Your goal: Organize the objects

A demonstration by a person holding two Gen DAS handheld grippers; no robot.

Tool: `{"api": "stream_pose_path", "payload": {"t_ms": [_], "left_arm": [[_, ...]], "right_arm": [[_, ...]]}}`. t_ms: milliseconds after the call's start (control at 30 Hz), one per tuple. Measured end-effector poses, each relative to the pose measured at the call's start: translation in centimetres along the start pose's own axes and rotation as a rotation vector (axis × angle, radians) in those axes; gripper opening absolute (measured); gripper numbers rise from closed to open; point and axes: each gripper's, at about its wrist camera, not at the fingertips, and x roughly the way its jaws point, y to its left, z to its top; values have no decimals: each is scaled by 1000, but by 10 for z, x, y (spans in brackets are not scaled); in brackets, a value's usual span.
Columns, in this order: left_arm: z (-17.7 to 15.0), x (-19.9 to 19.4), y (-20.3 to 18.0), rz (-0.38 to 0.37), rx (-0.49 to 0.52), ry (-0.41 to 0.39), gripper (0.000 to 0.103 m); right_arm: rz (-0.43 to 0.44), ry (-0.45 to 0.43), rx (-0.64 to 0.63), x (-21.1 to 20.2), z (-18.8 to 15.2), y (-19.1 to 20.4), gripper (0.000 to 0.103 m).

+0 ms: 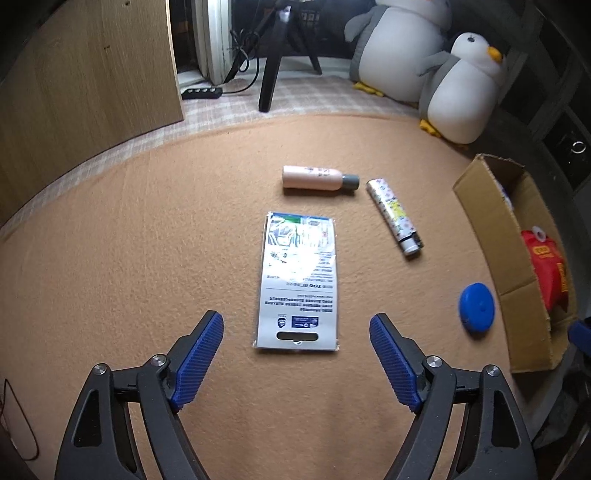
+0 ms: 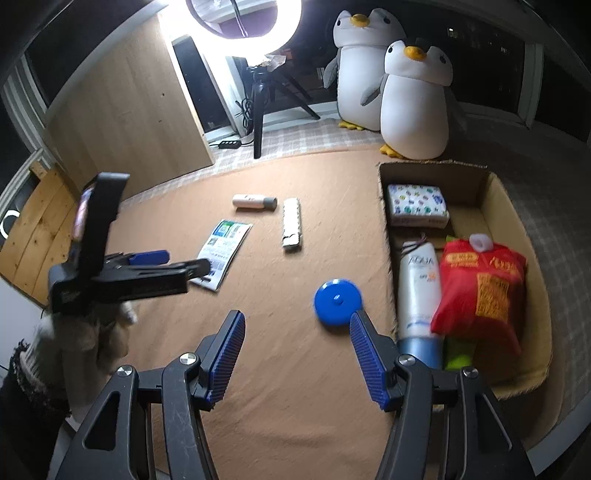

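An orange-tan blanket [image 1: 147, 258] is spread over the floor, and loose items are laid out on it; a flat printed packet [image 1: 297, 280] is seen at the centre of the left wrist view, its hang-hole end nearest the camera. The left gripper [image 1: 296, 334] is held just above the blanket with its blue ribbed fingers [image 1: 199, 360] spread wide and nothing between them; the near end of the packet lies between the fingertips, though contact cannot be judged. Beyond the packet a pale pink bottle [image 1: 319, 178] with a grey cap is laid on its side; just beside it to the right a patterned tube [image 1: 394, 216] is laid at a slant. A blue round lid [image 2: 338, 301] rests near the wall of a cardboard box [image 2: 495, 201]. In the right wrist view the right gripper [image 2: 297, 330] is likewise released and empty, its right fingertip overlapping the lid's near edge in the picture. Inside the box are seen a patterned tissue pack [image 2: 417, 205], a white AQUA bottle [image 2: 417, 291] and a red bag [image 2: 484, 291]; something green is partly hidden beneath the bag. Two plush penguins [image 2: 415, 99] are stood behind the box; a tripod [image 2: 258, 110] is set under a bright ring light [image 2: 295, 33].
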Motion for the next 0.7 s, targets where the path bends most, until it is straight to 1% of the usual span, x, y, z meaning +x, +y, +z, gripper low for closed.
{"api": "stream_pose_path", "payload": {"t_ms": [167, 233, 400, 633, 700], "left_arm": [[4, 12, -2, 21, 16, 29, 85], [6, 18, -4, 44, 29, 34, 85], [12, 29, 0, 66, 14, 54, 85], [14, 37, 0, 65, 15, 70, 84], [13, 38, 0, 67, 15, 75, 82]], "right_arm": [[4, 9, 15, -2, -9, 2, 56], [4, 7, 23, -4, -12, 1, 56], [-1, 4, 45, -10, -18, -5, 56], [-9, 4, 65, -16, -23, -14, 56], [-10, 6, 69, -17, -24, -16, 56]]}}
